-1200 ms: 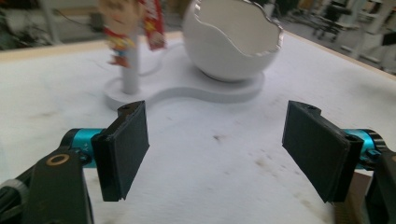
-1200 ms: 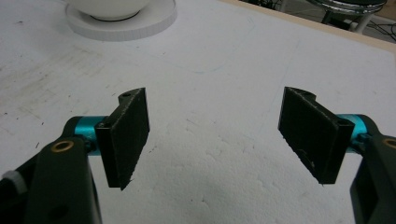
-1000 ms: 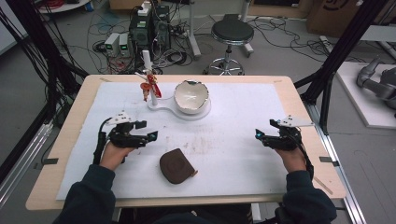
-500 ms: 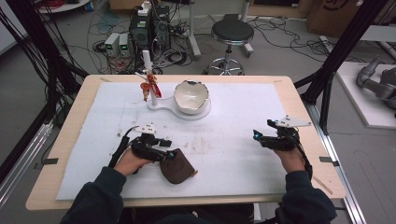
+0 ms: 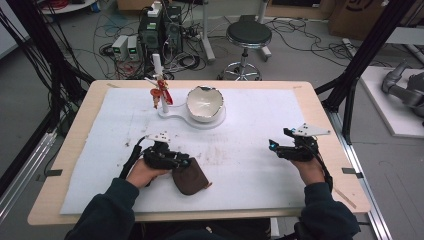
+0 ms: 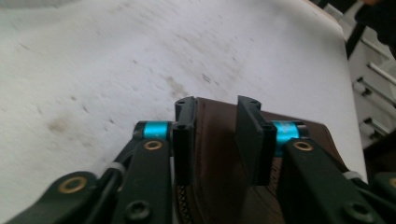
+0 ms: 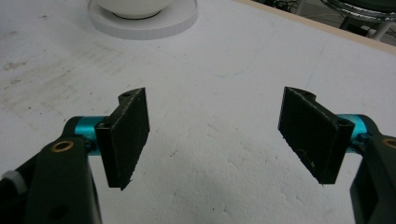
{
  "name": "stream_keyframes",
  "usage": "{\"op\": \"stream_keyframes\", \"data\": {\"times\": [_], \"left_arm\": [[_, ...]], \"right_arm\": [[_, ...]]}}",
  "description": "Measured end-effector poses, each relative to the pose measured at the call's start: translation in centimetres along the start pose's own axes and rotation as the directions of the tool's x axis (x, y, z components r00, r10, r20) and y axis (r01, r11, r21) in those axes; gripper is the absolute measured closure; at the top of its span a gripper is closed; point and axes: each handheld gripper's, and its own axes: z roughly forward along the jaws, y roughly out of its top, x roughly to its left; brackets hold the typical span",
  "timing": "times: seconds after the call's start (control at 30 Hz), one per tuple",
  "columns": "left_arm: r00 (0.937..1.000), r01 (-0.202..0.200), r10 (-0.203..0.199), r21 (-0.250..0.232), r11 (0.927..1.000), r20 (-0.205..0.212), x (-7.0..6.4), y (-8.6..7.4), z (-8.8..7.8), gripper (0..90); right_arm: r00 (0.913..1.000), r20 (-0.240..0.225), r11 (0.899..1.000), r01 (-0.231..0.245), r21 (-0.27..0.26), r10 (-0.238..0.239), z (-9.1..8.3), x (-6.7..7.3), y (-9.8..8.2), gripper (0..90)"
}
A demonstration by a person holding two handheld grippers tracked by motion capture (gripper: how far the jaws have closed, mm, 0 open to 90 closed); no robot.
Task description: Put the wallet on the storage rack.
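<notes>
A brown leather pouch [image 5: 192,181] lies on the white mat near the table's front, left of centre. My left gripper [image 5: 186,162] reaches over its left end. In the left gripper view the jaws have just been closing, and the pouch [image 6: 217,158] fills the gap between the pads, which press on it from both sides. My right gripper [image 5: 274,146] hovers at the right side of the mat, open, with only bare mat between its pads [image 7: 128,135].
A cracked white bowl [image 5: 204,102] stands on a white base [image 5: 197,121] at the back centre, beside a small red-and-orange figure [image 5: 161,95]. The base's rim [image 7: 144,23] lies ahead of my right gripper. The mat is stained brown near the middle.
My left gripper moved right and toward the front onto the pouch, and its jaws narrowed around it. The pouch's left end is lifted slightly. The right gripper has stayed where it was.
</notes>
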Motion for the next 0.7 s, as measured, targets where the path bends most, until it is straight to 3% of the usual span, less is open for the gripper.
{"op": "stream_keyframes", "data": {"times": [0.1, 0.2, 0.33, 0.47, 0.7], "left_arm": [[0.9999, -0.008, 0.008, -0.034, 0.9994, -0.014, -0.1, 0.4, -0.1, 76.5], [1.0, 0.005, -0.004, -0.078, 0.997, 0.003, 0.1, 0.9, -0.3, 80.7], [0.9999, 0.011, -0.011, -0.111, 0.9937, -0.001, 0.2, 1.2, -0.7, 82.1], [0.9992, -0.013, 0.006, -0.187, 0.9823, -0.039, 0.2, 2.0, -1.4, 83.4], [0.9951, -0.08, 0.064, -0.245, 0.9662, -0.075, -0.6, 3.3, -1.1, 85.2]], "right_arm": [[1.0, -0.005, 1.0, 0.007, 0.005, -0.006, 0.1, 0.1, 0.1, 25.1], [0.9999, -0.015, 1.0, -0.001, 0.002, 0.001, 0.4, 0.3, 0.2, 25.1], [0.9998, -0.021, 1.0, 0.006, -0.001, -0.006, 0.5, 0.5, 0.3, 25.1], [0.9993, -0.038, 1.0, -0.001, -0.011, 0.0, 0.6, 0.7, 0.6, 25.1], [0.9932, -0.115, 1.0, 0.018, -0.015, -0.019, 1.5, 1.9, 1.3, 25.1]]}}
